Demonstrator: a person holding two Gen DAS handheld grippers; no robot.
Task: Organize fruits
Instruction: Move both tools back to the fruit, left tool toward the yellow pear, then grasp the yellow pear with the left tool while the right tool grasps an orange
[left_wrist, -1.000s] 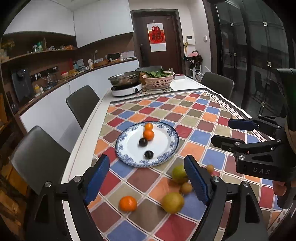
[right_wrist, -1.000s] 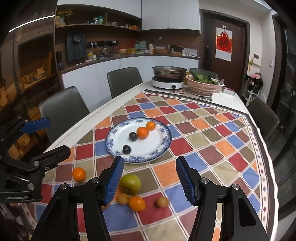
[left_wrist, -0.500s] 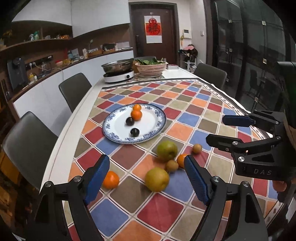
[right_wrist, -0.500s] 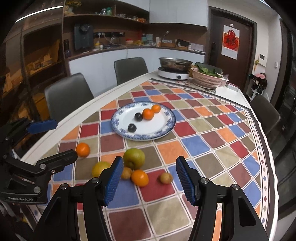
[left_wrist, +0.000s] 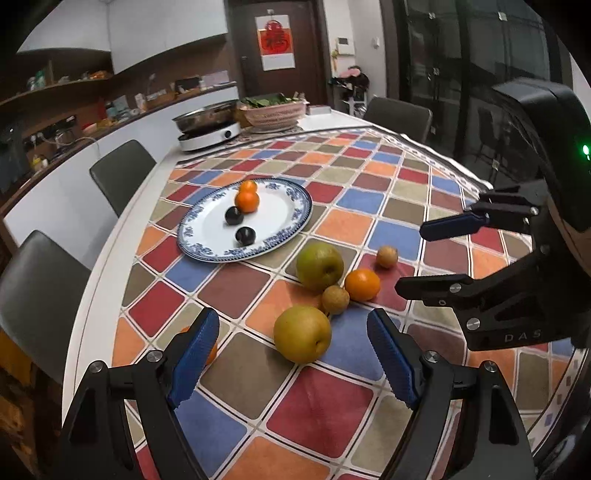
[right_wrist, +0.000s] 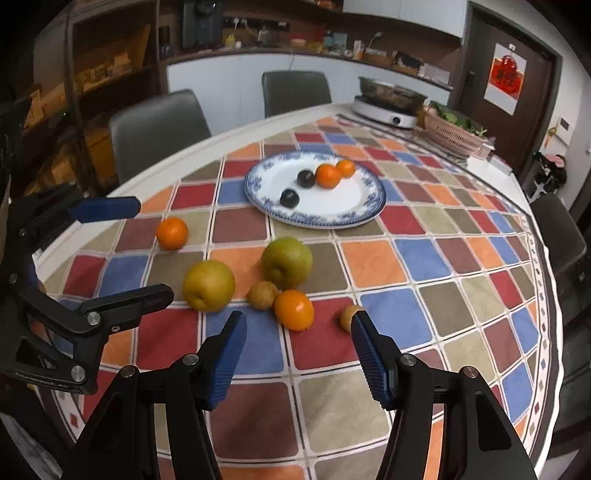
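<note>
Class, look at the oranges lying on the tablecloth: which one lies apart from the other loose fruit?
The orange nearest the table's chair-side edge; the other orange touches a small brown fruit.

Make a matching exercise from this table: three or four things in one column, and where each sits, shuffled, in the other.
Things:
1. dark plums
2. lone orange
3. green pear
4. basket of greens

Places:
A. on the cloth, just in front of the plate
B. far end, beside the hotpot cooker
C. on the plate
D. alone near the table's edge, by the left gripper

Pairs: 1-C, 2-D, 3-A, 4-B
</note>
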